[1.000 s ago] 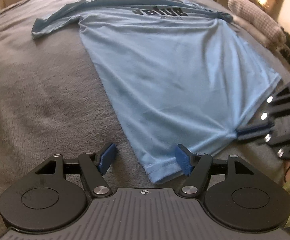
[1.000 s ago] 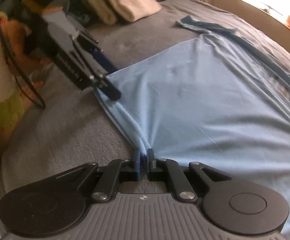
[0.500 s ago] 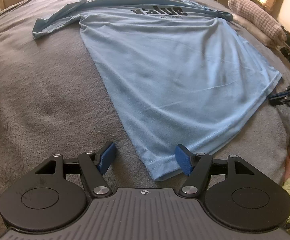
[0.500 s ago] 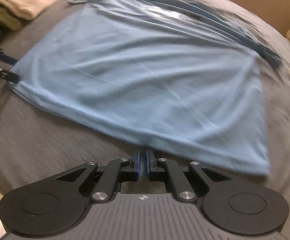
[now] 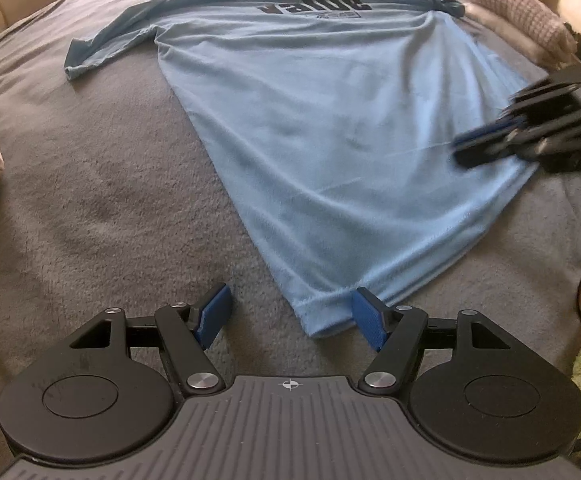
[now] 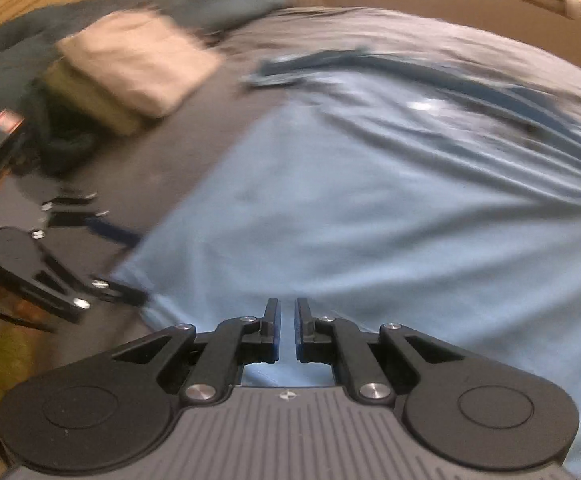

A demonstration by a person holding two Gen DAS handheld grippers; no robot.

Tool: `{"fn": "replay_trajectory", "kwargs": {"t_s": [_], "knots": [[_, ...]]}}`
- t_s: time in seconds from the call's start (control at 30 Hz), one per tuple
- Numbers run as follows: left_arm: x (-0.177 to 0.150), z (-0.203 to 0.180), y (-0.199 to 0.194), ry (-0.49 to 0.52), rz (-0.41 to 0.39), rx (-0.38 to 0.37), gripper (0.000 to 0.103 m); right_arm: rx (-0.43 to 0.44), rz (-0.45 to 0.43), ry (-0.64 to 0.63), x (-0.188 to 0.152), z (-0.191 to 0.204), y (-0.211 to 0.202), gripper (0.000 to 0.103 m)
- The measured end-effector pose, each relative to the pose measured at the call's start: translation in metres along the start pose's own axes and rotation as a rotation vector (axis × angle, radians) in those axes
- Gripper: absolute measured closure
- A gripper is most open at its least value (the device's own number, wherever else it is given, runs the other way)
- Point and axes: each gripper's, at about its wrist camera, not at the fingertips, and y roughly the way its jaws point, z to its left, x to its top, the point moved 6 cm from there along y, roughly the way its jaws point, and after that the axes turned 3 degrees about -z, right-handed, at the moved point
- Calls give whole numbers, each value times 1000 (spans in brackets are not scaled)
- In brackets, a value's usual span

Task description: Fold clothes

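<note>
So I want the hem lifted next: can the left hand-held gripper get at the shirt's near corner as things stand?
Probably yes. The left hand-held gripper is open, the shirt corner lies flat between its fingers, and nothing covers it.

1. Left wrist view: sits behind the left gripper (image 5: 288, 318), faces steeply down and forward across the grey blanket (image 5: 90, 208), close to the shirt (image 5: 330, 140) hem corner.
2. Right wrist view: sits behind the right gripper (image 6: 287, 328), tilted down, very near the shirt (image 6: 370, 220); blurred.
3. Shared: the shirt, the blanket, and each view catches the other gripper at its edge.
</note>
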Motion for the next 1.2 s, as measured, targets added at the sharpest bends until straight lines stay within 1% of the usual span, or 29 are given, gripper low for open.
{"fn": "replay_trajectory", "kwargs": {"t_s": [0.07,0.13,0.27,0.33,0.43,0.5,0.57,0.63,0.67,0.77,0.87,0.9,0.97,1.1,1.13,1.2], "knots": [[-2,3,-1,-13,5,-9,36,50,54,-44,-5,17,19,96],[-4,7,-3,-27,9,-21,36,85,103,-82,-16,30,27,95],[-7,17,-10,-67,14,-34,36,178,136,-151,-22,47,13,95],[-6,23,-15,-83,0,-30,36,168,103,-177,-12,48,4,95],[-4,34,-22,-127,-28,-39,36,169,36,-130,12,40,6,95],[-3,41,-25,-169,-41,-49,36,168,11,-112,24,39,18,95],[-3,46,-28,-202,-50,-56,36,157,13,-135,27,44,37,95],[-2,49,-30,-214,-58,-54,36,147,14,-159,30,50,56,95],[-2,50,-31,-218,-62,-52,36,158,25,-168,29,56,66,95],[-2,56,-32,-230,-67,-43,36,269,51,-171,18,83,74,94],[-2,63,-29,-252,-67,-42,36,356,77,-213,5,109,69,95],[-1,66,-27,-257,-71,-40,36,369,78,-221,4,112,65,95],[2,70,-26,-263,-82,-36,36,358,45,-208,10,105,55,95],[6,80,-25,-287,-101,-31,36,266,-38,-26,37,58,48,94],[7,82,-25,-293,-105,-32,36,237,-47,2,41,49,50,94],[8,84,-23,-302,-108,-37,36,214,-43,1,40,45,62,94]]}}
